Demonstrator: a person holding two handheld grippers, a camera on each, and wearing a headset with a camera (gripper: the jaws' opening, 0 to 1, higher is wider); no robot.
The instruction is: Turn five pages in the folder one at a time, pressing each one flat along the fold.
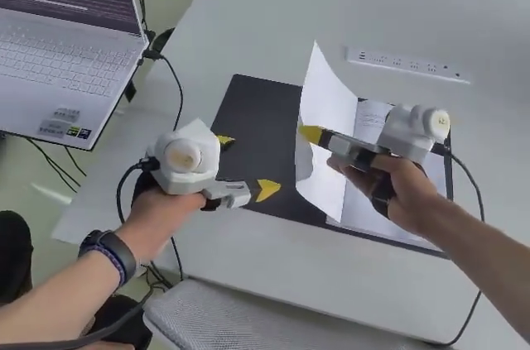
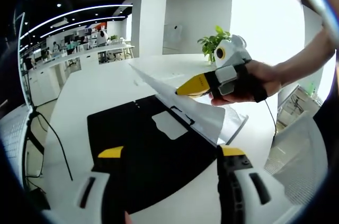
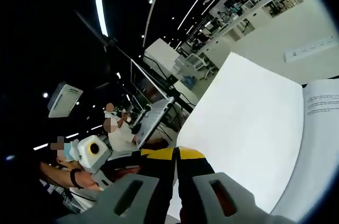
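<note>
The right gripper [image 1: 311,133] pinches the upright page [image 1: 330,102]. The left gripper [image 1: 246,165], fingers [image 1: 267,190] spread, hovers left over the folder [image 1: 252,110].

1. My left gripper [image 1: 246,165], near left — jaws spread wide, pointing right.
2. My right gripper [image 1: 310,132] points left, jaws pinched together on the page [image 1: 327,98], forearm angled in from the near right.
</note>
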